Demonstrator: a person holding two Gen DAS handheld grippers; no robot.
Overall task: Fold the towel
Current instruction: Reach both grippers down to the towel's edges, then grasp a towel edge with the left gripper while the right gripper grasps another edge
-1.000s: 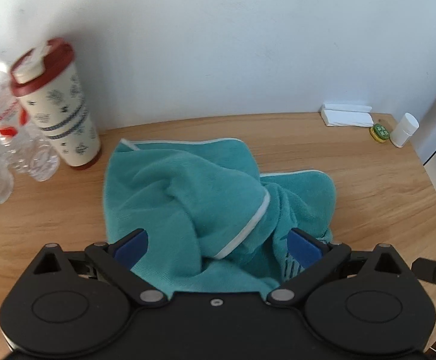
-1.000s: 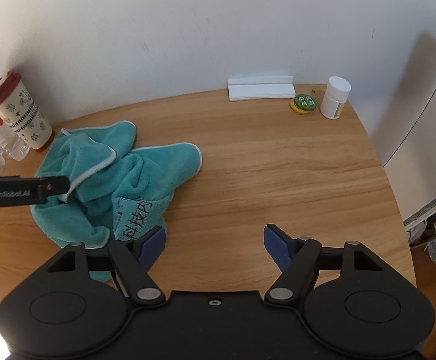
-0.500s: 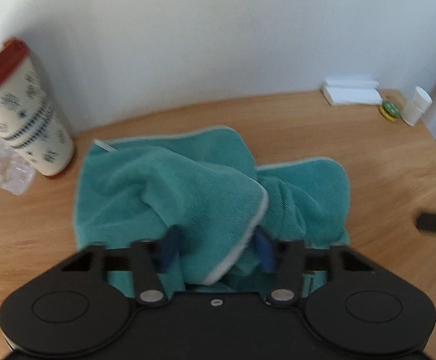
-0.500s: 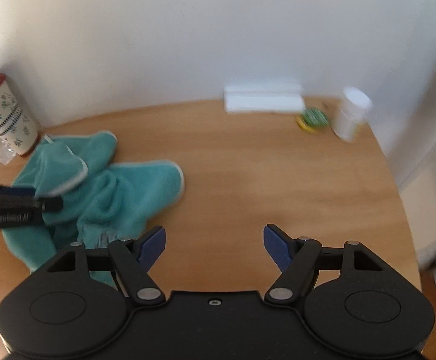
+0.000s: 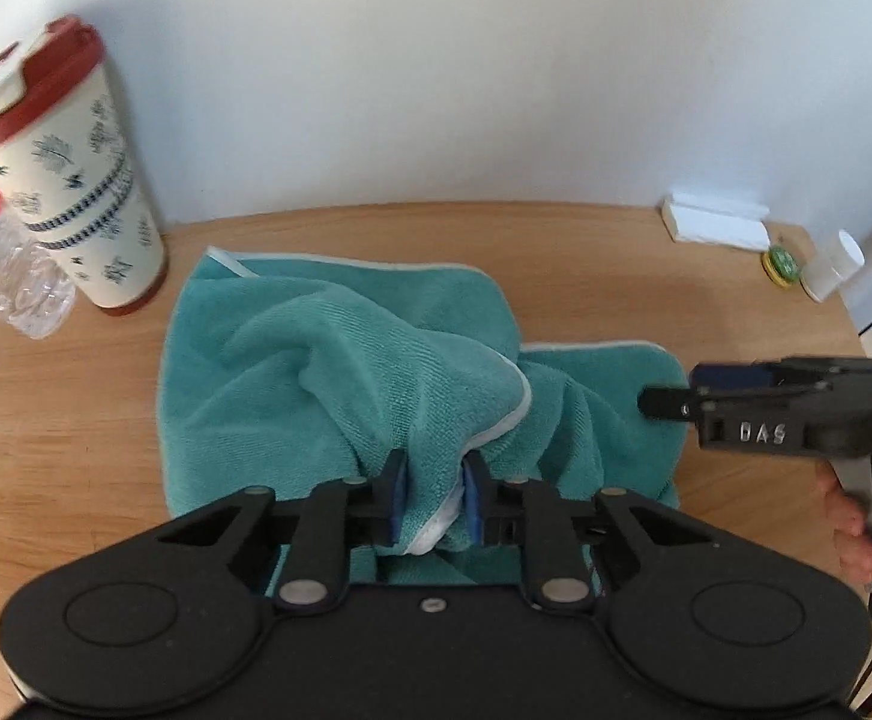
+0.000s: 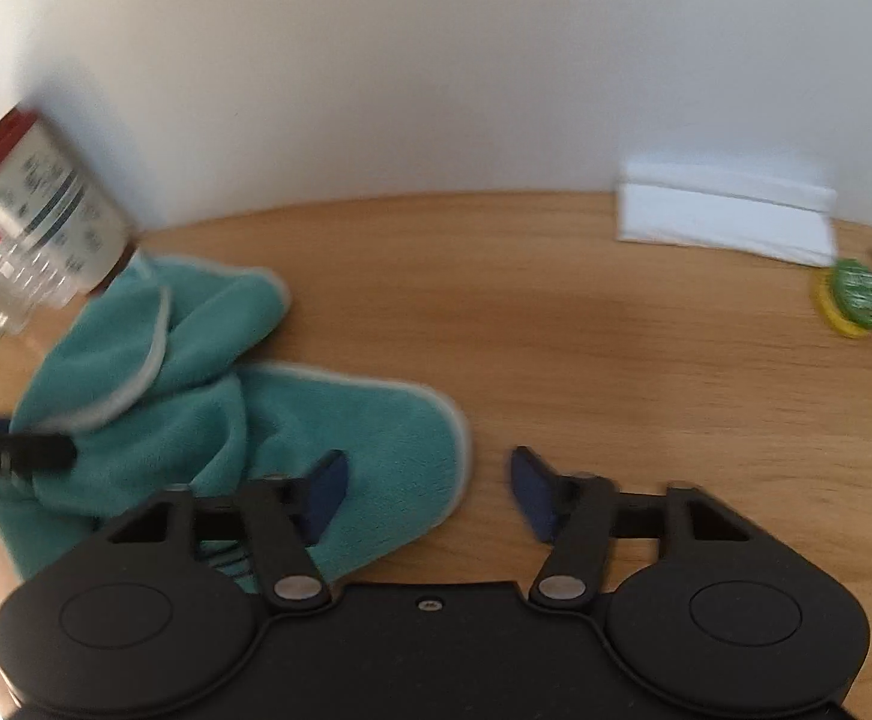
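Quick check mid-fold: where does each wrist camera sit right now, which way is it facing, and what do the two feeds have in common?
Left wrist: behind the left gripper, facing the wall across the table; its fingers pinch the teal towel; the right gripper and a hand enter at right.
Right wrist: behind the open right gripper, above the towel's right edge, facing the wall; blurred.
Shared: towel, patterned cup, white box, green lid.

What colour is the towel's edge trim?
White, on a teal towel; clearest in the left wrist view.
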